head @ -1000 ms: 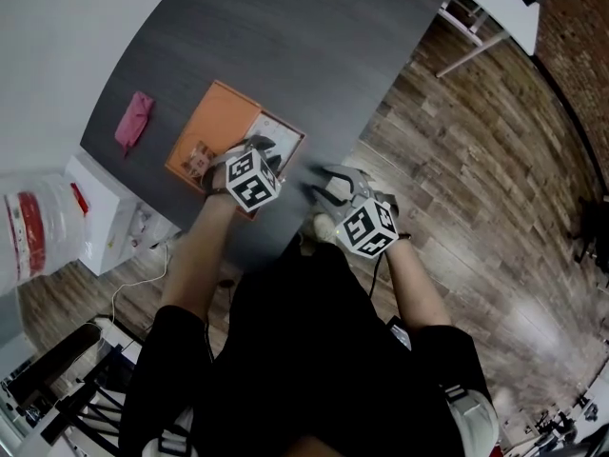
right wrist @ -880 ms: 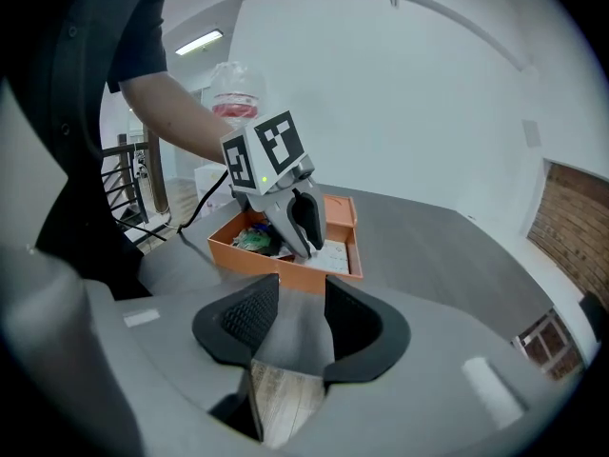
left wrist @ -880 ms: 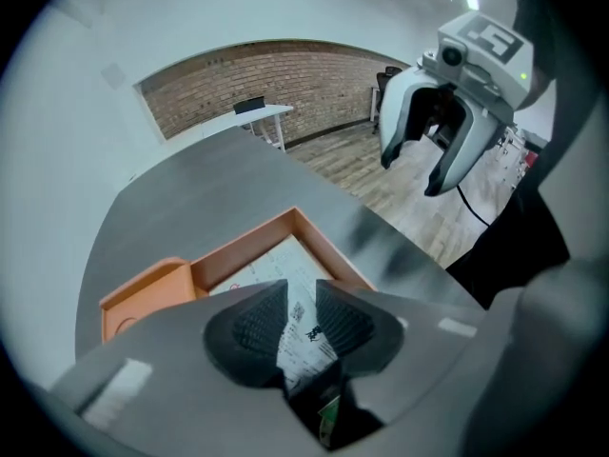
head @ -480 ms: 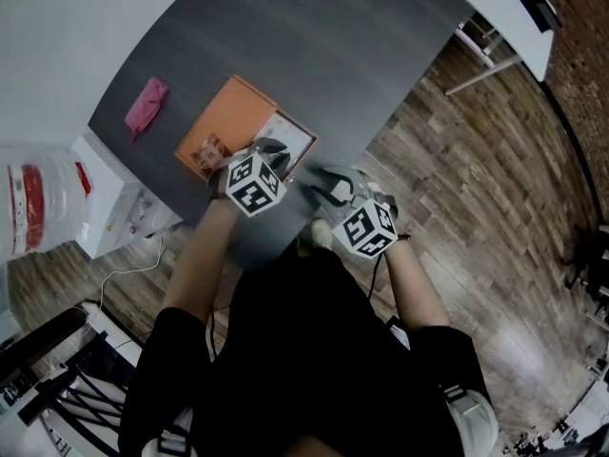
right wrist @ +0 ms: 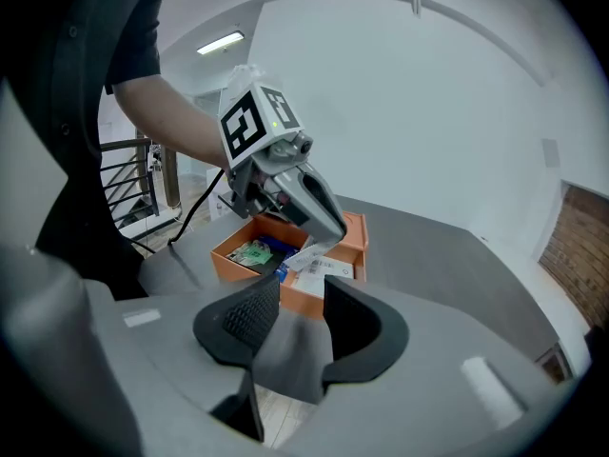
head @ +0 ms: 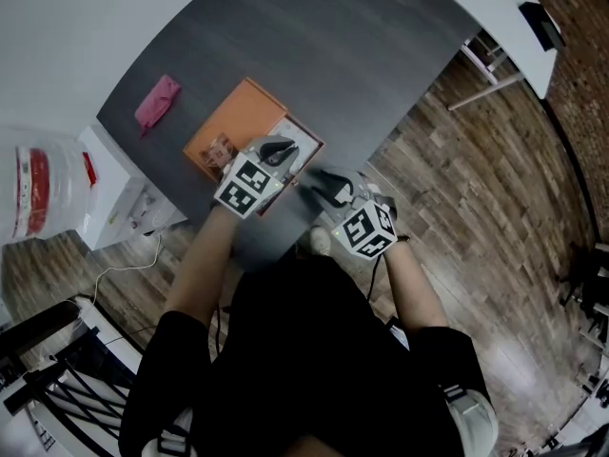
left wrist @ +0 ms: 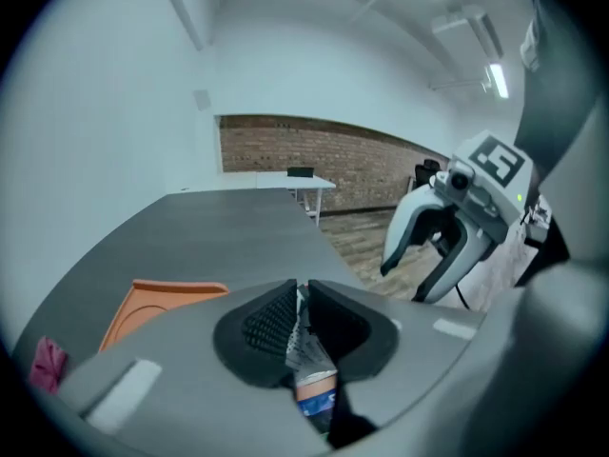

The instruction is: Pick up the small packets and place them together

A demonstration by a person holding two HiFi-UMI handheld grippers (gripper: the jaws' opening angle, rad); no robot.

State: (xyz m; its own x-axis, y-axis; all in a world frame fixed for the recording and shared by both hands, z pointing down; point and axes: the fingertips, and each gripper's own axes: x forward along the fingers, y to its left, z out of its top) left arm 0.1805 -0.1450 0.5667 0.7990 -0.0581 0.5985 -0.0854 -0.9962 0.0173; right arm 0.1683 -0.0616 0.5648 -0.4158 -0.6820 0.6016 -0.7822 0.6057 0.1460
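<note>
1. Counter [head: 314,55]: dark grey, flat, matte top with faint streaks.

2. Box [head: 224,122]: orange, shallow, square-cornered, lid hinged open. It sits near the counter's edge on your side. Inside are a green printed packet [right wrist: 249,253] and a white printed card [right wrist: 330,269].

3. Packet [left wrist: 309,369]: thin, flat sachet with a crinkled, glossy skin. It is white with fine print, then an orange band and a blue end.
   - Position: pinched between the ribbed black pads of your left hand-held gripper [left wrist: 297,317]. Those jaws have just been closing and now clamp it on its flat faces.
   - Height: in the right gripper view the packet [right wrist: 306,255] hangs off the tips of your left hand-held gripper [right wrist: 328,231], over the box [right wrist: 238,263] and clear of its contents.
   - Axis: the long axis runs along the jaws, with the blue end lying back toward the gripper body. From the right gripper view it slants down to the left.

4. Right hand-held gripper [right wrist: 293,317]: grey shell with black ribbed pads. The jaws stand apart with nothing between them. It is just beside your left hand-held gripper [head: 279,149], and its tips [head: 319,181] point toward the box.

5. Cloth [head: 157,103]: pink, soft, crumpled. It lies on the counter well apart from the box.
</note>
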